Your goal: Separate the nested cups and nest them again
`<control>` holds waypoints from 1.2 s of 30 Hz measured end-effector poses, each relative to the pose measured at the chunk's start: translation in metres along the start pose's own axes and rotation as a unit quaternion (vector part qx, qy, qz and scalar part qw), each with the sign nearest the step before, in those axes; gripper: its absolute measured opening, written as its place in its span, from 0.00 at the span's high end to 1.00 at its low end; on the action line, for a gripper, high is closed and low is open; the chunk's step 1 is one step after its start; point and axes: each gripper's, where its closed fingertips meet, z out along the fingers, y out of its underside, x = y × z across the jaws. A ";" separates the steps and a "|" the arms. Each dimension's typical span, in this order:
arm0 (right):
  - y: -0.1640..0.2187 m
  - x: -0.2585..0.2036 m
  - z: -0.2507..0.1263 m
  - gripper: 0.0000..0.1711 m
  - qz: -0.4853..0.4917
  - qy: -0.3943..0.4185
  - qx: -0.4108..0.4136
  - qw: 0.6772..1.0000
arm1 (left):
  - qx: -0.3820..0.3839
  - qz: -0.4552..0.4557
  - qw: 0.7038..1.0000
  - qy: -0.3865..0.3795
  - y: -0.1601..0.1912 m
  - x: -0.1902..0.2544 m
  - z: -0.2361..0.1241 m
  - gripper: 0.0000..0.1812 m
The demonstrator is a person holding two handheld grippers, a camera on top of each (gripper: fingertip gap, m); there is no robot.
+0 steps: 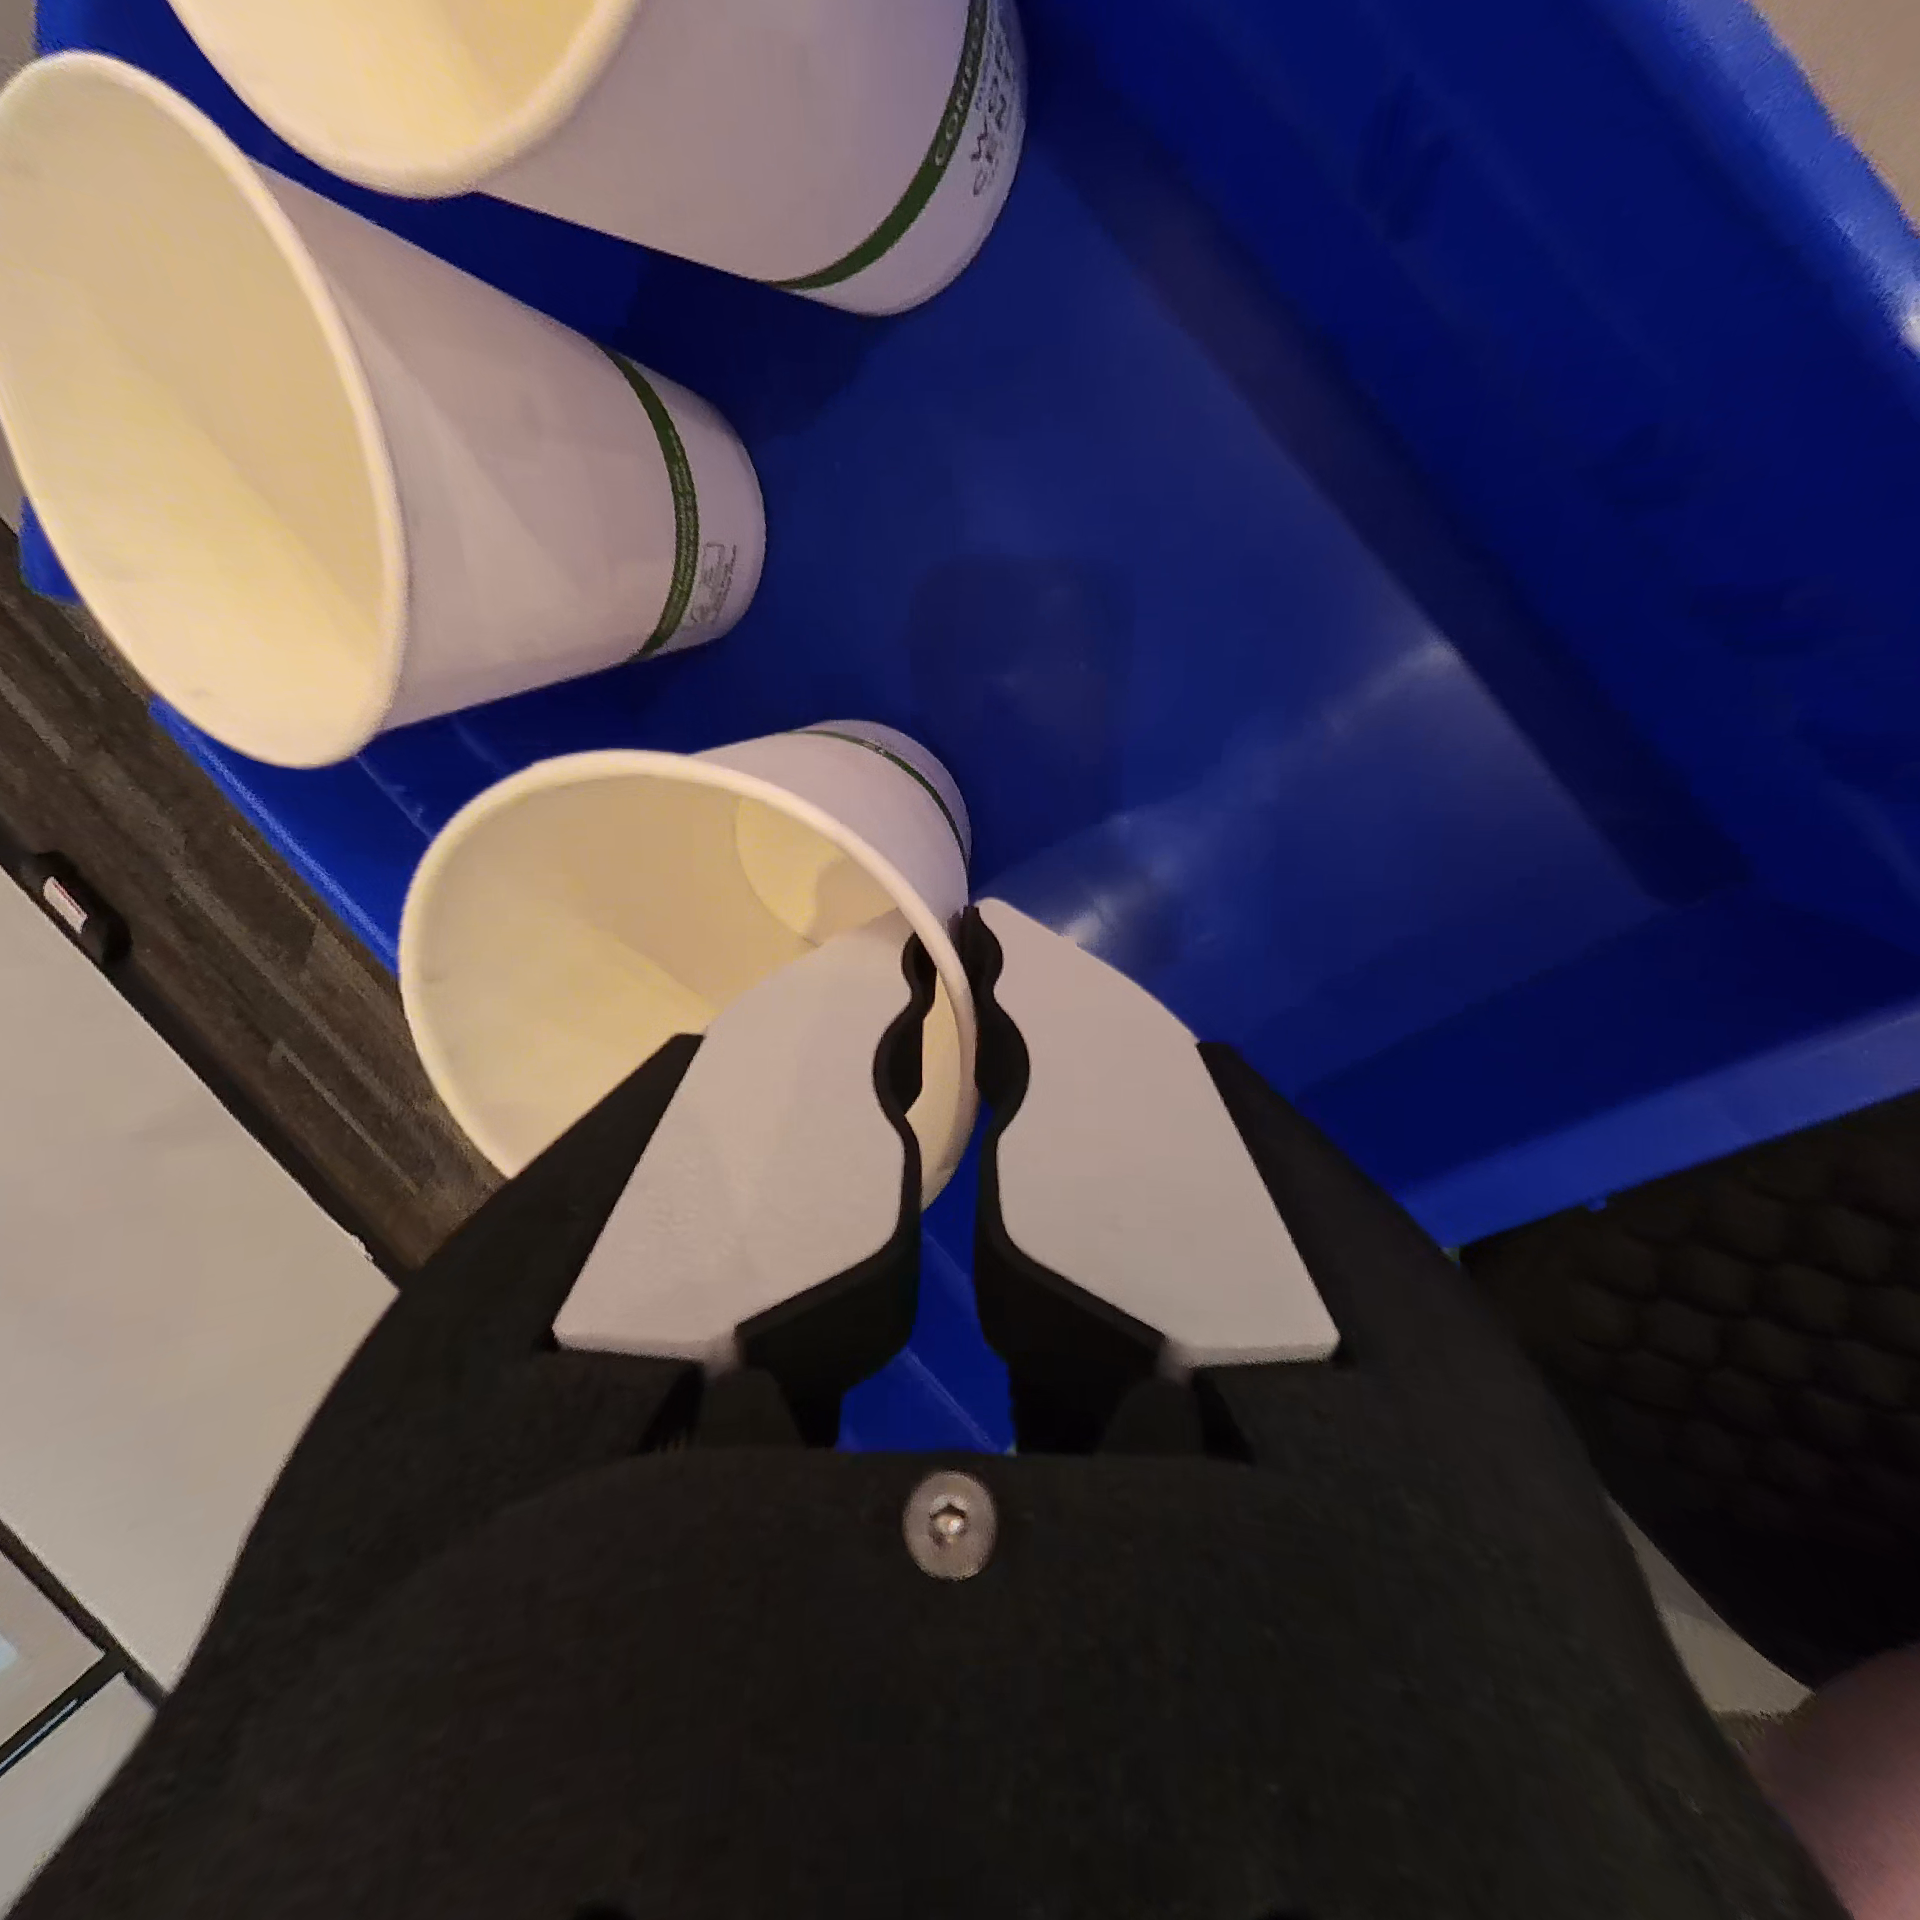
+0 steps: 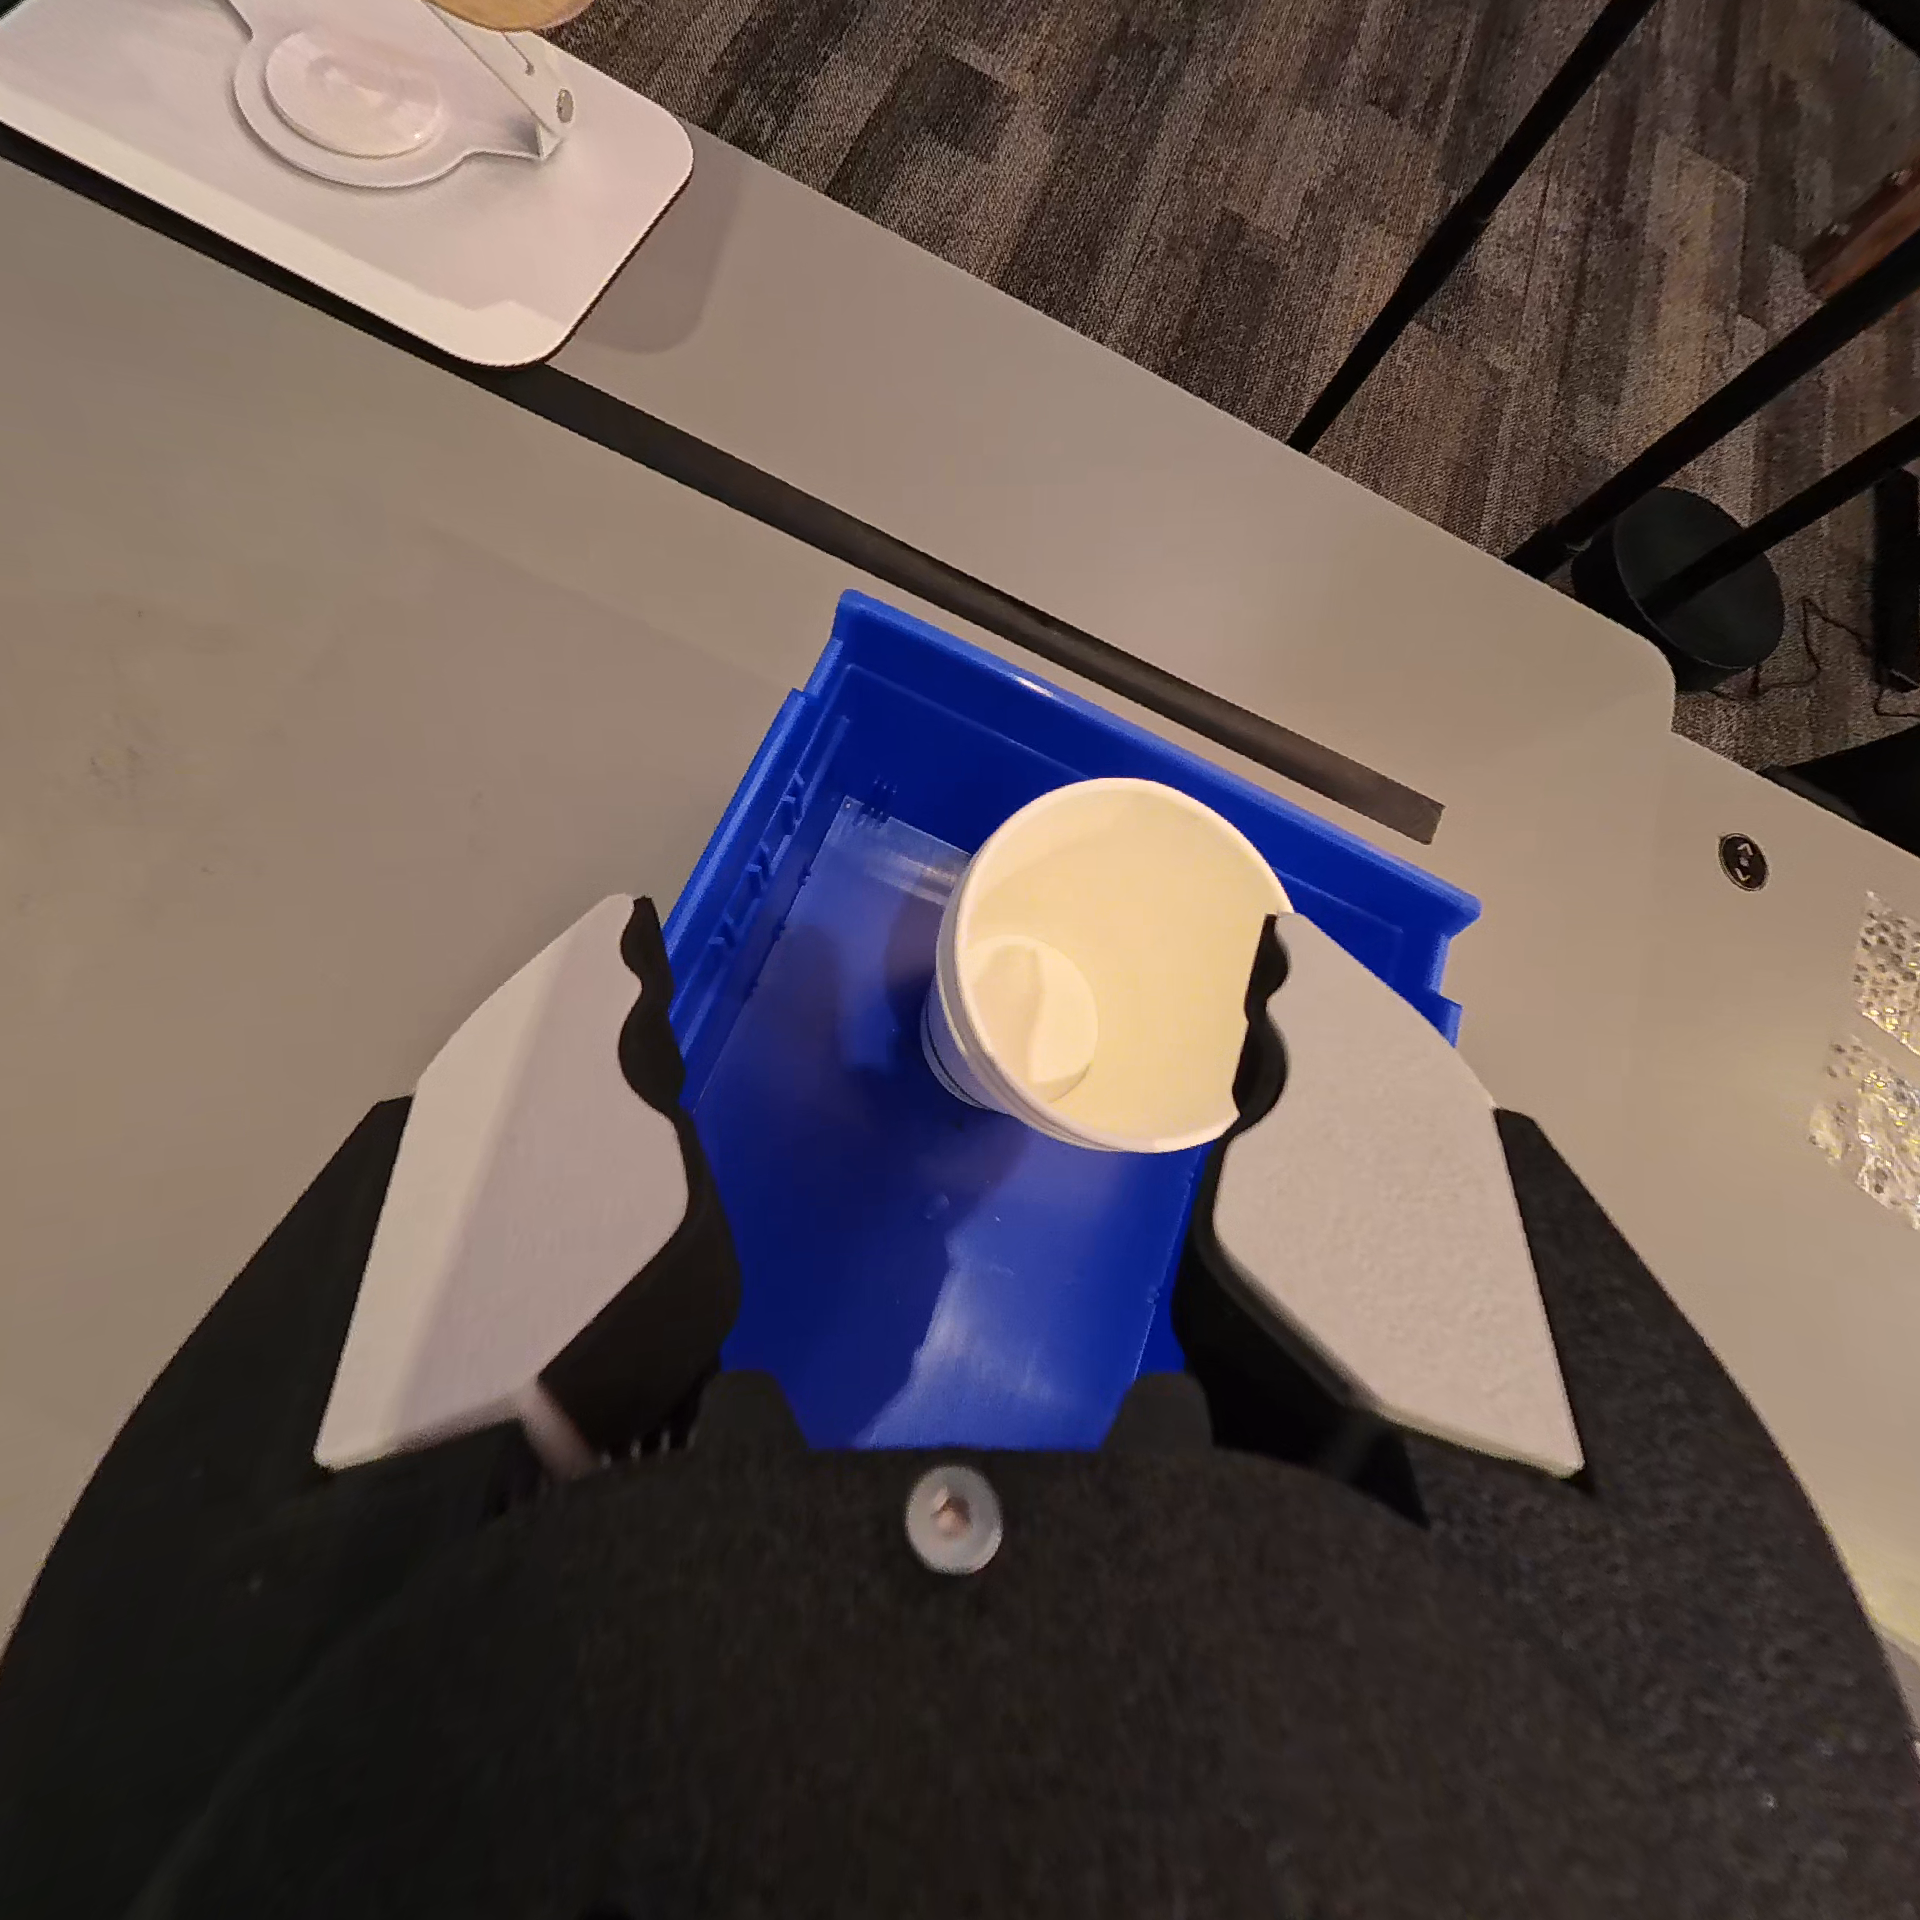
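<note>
In the left wrist view my left gripper (image 1: 951, 930) is shut on the rim wall of a white paper cup (image 1: 644, 935) with a green band. One finger is inside the cup and the other outside. The cup stands in a blue bin (image 1: 1351, 623). Two more white cups (image 1: 260, 416) (image 1: 623, 104) stand apart farther back in the same bin. In the right wrist view my right gripper (image 2: 956, 925) is wide open above another blue bin (image 2: 935, 1299). That bin holds a nested stack of white cups (image 2: 1122, 956). The right fingertip overlaps the stack's rim, and nothing is gripped.
The bins sit on a grey table (image 2: 312, 727). A white mat (image 2: 582, 239) with a clear stand lies at the far left. Crinkled clear plastic (image 2: 1881, 1039) lies at the right edge. Dark patterned floor and black poles are beyond the table.
</note>
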 end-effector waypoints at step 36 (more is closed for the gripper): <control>-0.036 -0.341 -0.117 0.41 -0.297 -0.548 0.163 0.765 | 0.416 0.436 0.790 0.115 -0.148 0.254 -0.194 0.98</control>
